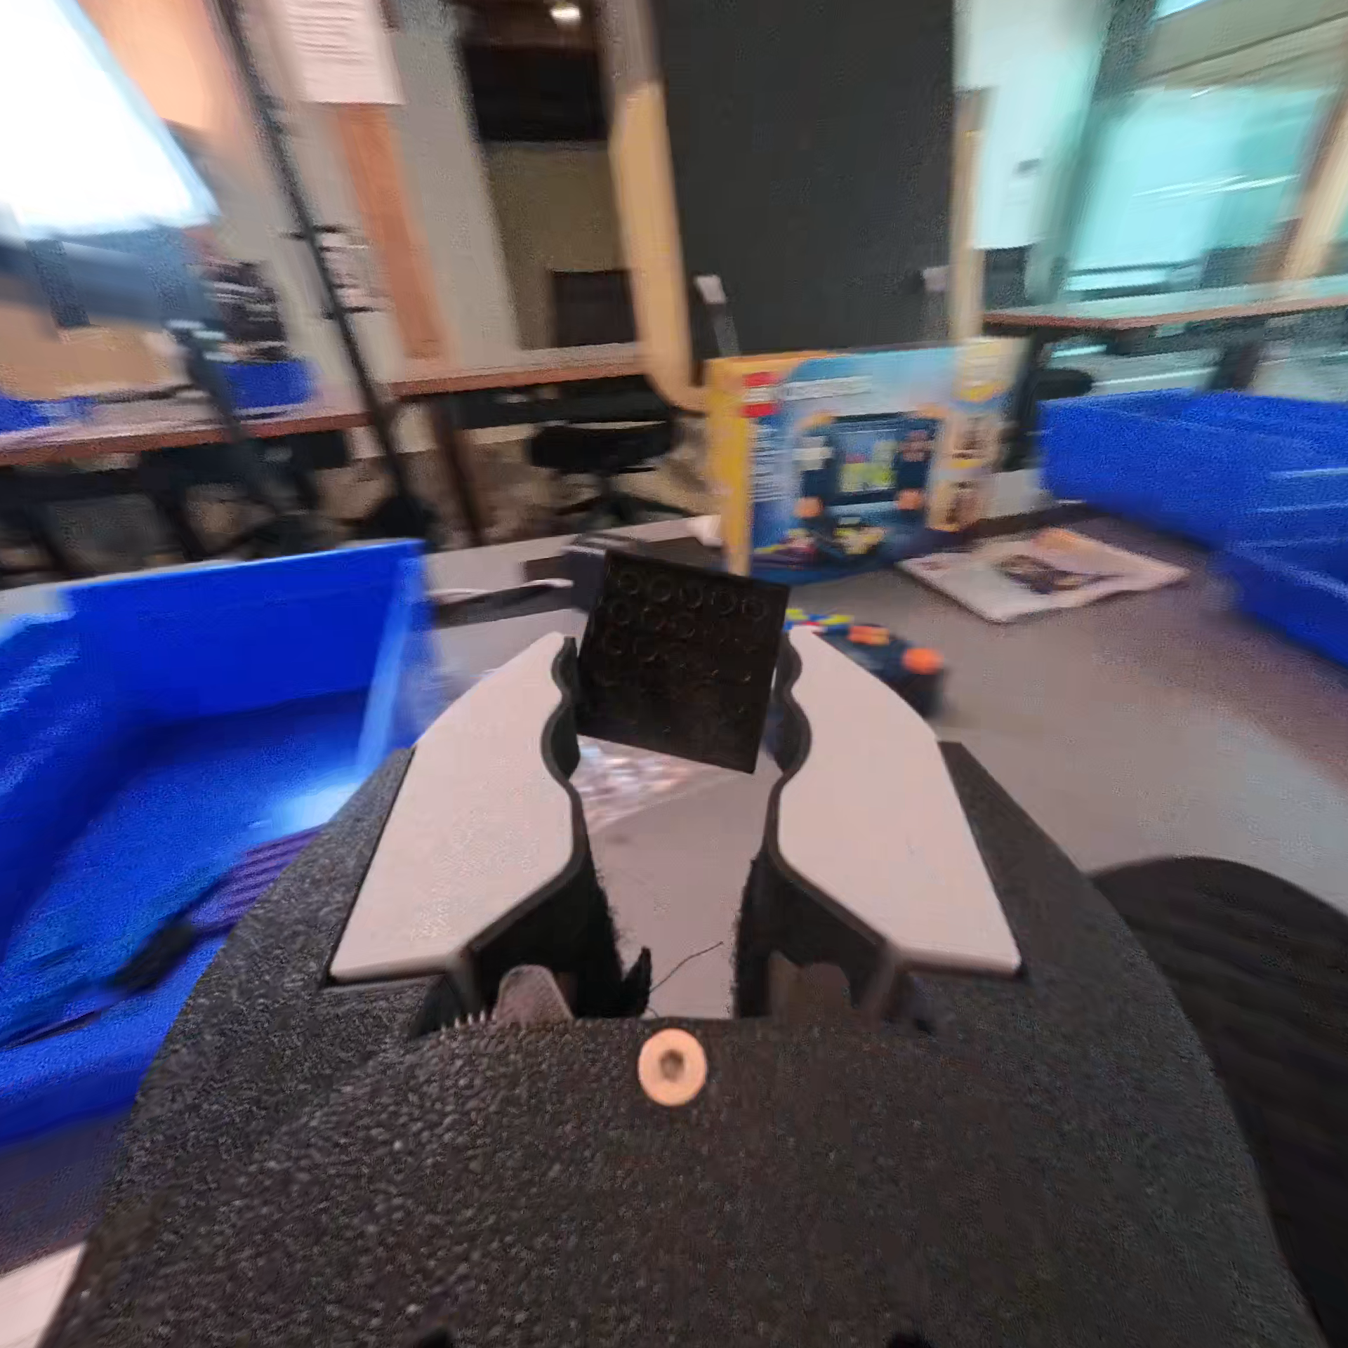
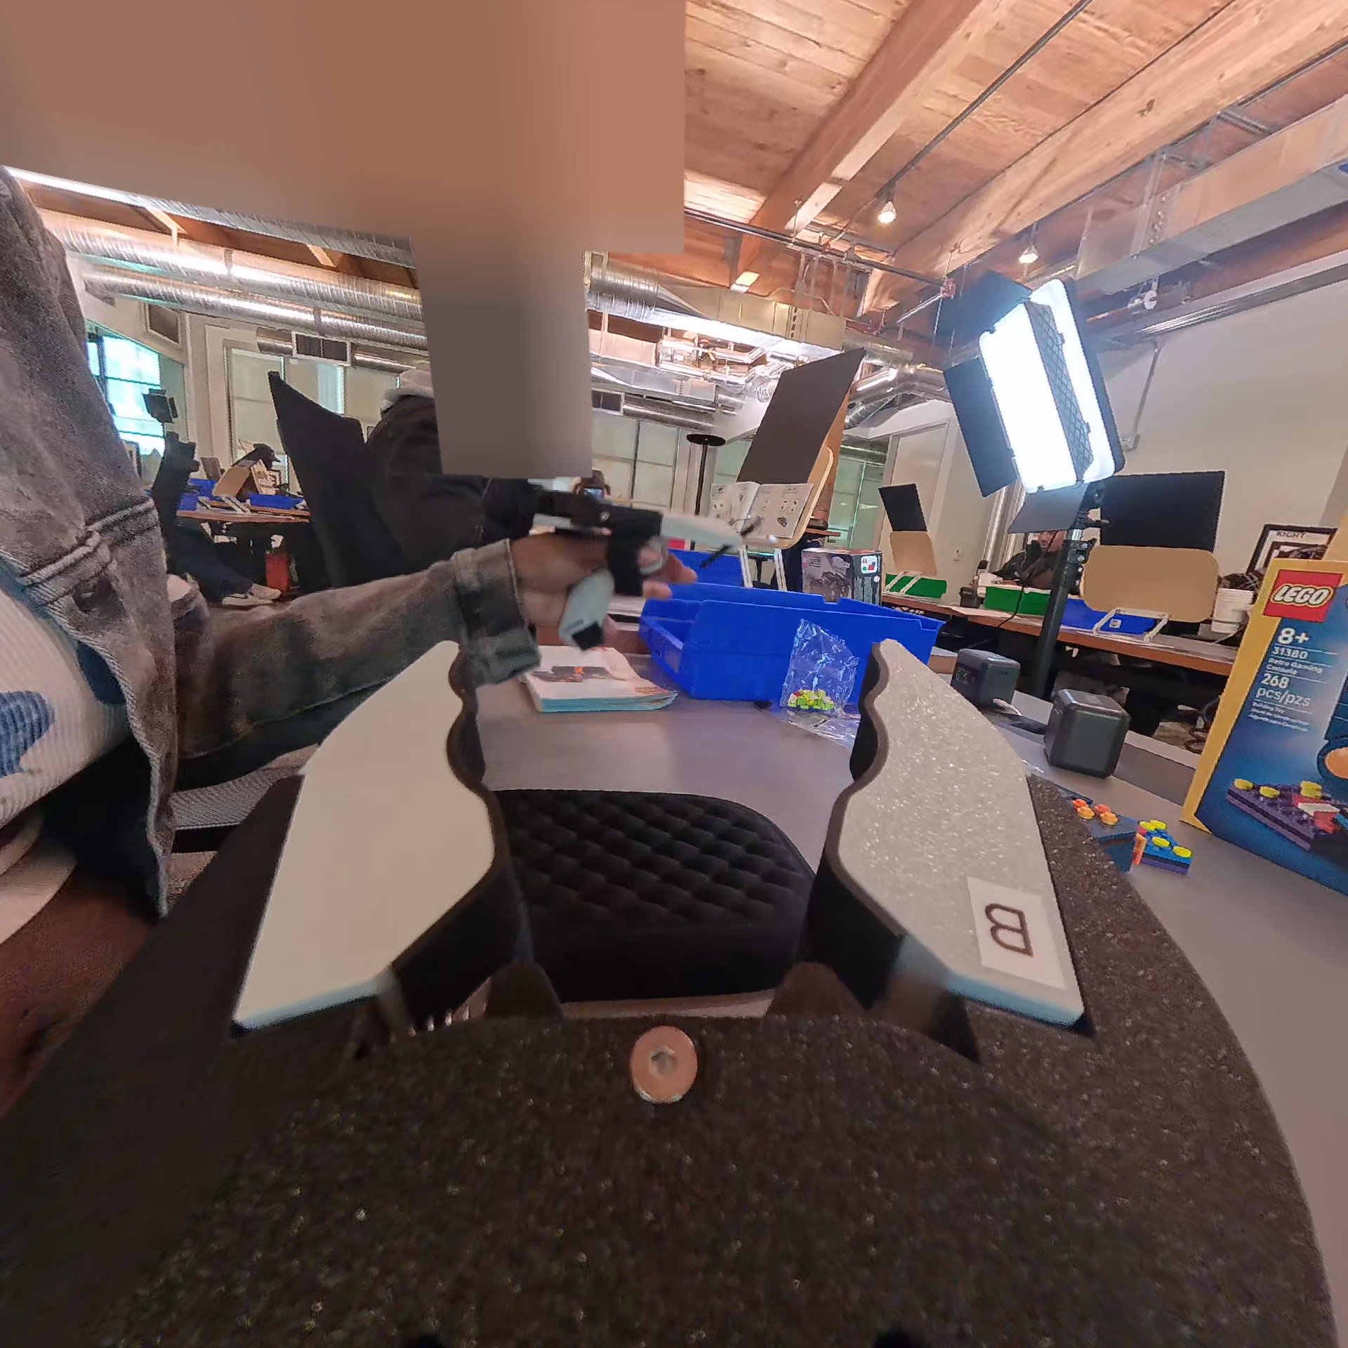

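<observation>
In the left wrist view my left gripper (image 1: 677, 651) is shut on a black square studded plate (image 1: 682, 686). It holds the plate tilted, above the grey table (image 1: 1021, 766) and a clear plastic bag (image 1: 642, 784). This view is blurred by motion. In the right wrist view my right gripper (image 2: 671, 664) is open and empty, its jaws wide apart over a black quilted cushion (image 2: 642, 861) at the table's near edge. The left gripper also shows there, farther off in a person's hand (image 2: 634, 536), raised above a booklet (image 2: 598, 686).
A blue bin (image 1: 182, 693) stands at the left and another (image 1: 1203, 481) at the right. A boxed brick set (image 1: 868, 467), an open booklet (image 1: 1043, 576) and a part-built brick model (image 1: 875, 649) lie ahead. The right wrist view shows a bag of bricks (image 2: 817, 678), loose bricks (image 2: 1138, 839), two grey cubes (image 2: 1087, 729) and a light panel (image 2: 1043, 386).
</observation>
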